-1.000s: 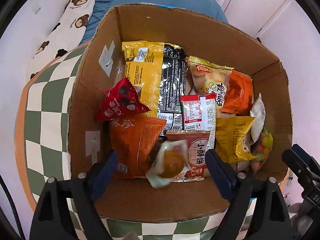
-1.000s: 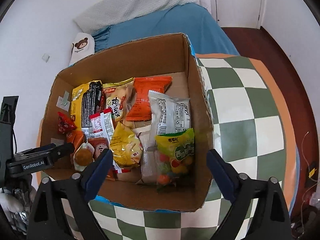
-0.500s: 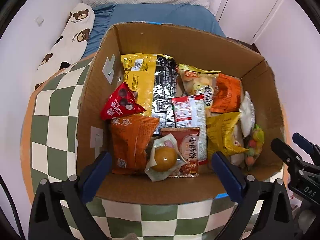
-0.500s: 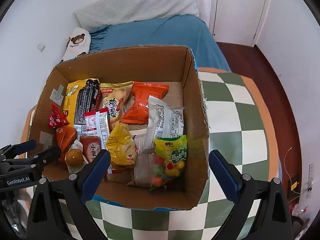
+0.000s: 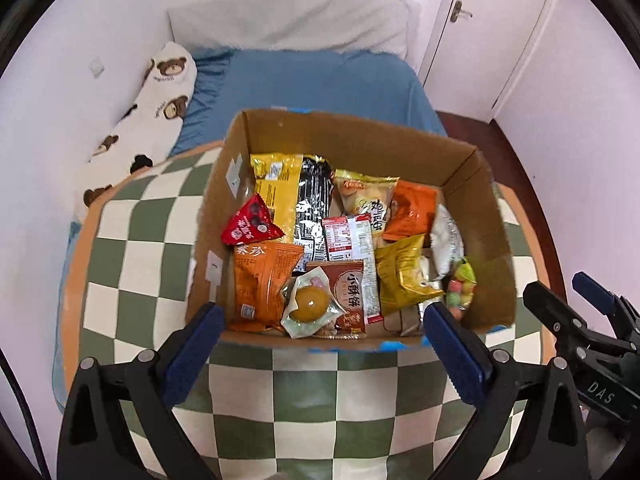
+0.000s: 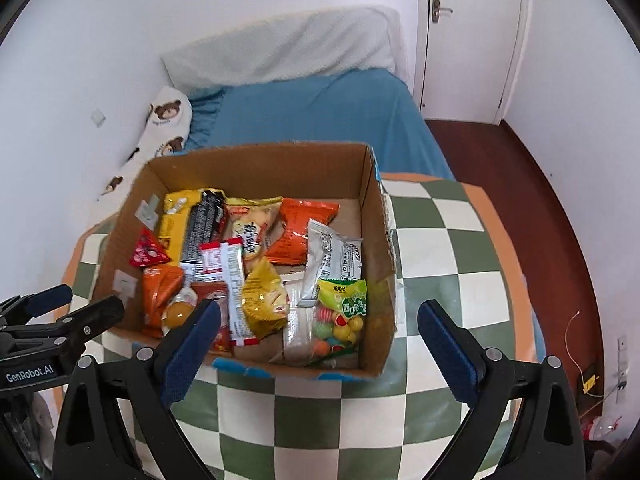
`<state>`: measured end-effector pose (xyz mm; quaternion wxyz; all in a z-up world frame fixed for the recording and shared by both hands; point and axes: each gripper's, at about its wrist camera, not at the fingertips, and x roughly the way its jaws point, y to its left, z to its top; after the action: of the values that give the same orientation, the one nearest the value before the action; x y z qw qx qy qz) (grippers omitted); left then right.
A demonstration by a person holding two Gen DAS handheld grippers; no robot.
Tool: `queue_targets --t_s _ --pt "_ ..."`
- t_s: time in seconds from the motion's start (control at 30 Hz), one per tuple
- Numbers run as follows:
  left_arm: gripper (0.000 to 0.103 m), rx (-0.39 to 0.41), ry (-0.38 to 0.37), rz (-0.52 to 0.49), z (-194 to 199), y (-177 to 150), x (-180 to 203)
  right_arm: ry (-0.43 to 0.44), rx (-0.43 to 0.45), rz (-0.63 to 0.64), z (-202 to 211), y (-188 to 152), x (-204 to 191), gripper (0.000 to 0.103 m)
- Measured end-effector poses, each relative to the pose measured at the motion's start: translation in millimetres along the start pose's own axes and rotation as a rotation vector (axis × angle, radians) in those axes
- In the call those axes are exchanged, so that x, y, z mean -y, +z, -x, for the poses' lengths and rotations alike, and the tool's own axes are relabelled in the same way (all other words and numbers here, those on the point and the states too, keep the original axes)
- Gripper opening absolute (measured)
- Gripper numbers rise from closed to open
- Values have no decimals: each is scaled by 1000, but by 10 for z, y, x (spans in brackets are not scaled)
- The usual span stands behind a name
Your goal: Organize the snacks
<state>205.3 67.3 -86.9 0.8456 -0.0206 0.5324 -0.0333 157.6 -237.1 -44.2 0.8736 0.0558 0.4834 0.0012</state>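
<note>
A cardboard box [image 5: 348, 136] stands on a green-and-cream checked tablecloth [image 5: 304, 404] and holds several snack packets: a yellow-black bag [image 5: 288, 196], a red triangular packet [image 5: 250, 226], an orange bag [image 5: 262, 280], a clear-wrapped yellow cake [image 5: 310, 302] and a green candy bag [image 6: 340, 314]. The box also shows in the right wrist view [image 6: 256, 164]. My left gripper [image 5: 320, 344] is open and empty, just in front of the box's near wall. My right gripper [image 6: 316, 348] is open and empty, above the box's near right corner.
A bed with a blue sheet [image 5: 304, 80], a grey pillow [image 5: 292, 20] and a bear-print bolster [image 5: 152, 96] lies behind the table. A white door [image 6: 468, 36] and dark red floor [image 6: 540, 184] are to the right. The table edge curves round on both sides.
Both grippers have pulled back and up from the box, so it looks smaller and more of the tablecloth and bed shows. The snacks have not moved. Both stay open.
</note>
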Motion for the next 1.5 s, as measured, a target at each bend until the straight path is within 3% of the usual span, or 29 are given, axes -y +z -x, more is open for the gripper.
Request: queue_targets --t_s 0.3,0.57,0.87,1.2,1.5 --pt "103 115 10 -15 707 -389 100 30 113 13 794 -285 -44 101" --pt "103 161 21 -19 1140 -728 155 31 202 31 1466 -554 -68 101" --pt "103 240 86 -23 1664 -1027 171 30 269 72 2079 -855 -190 103" --pt "103 281 91 -51 1965 -1231 254 57 270 77 2367 -1036 -244 103" --pt "103 280 72 -38 1951 -1230 240 42 285 77 2448 -1064 -230 103"
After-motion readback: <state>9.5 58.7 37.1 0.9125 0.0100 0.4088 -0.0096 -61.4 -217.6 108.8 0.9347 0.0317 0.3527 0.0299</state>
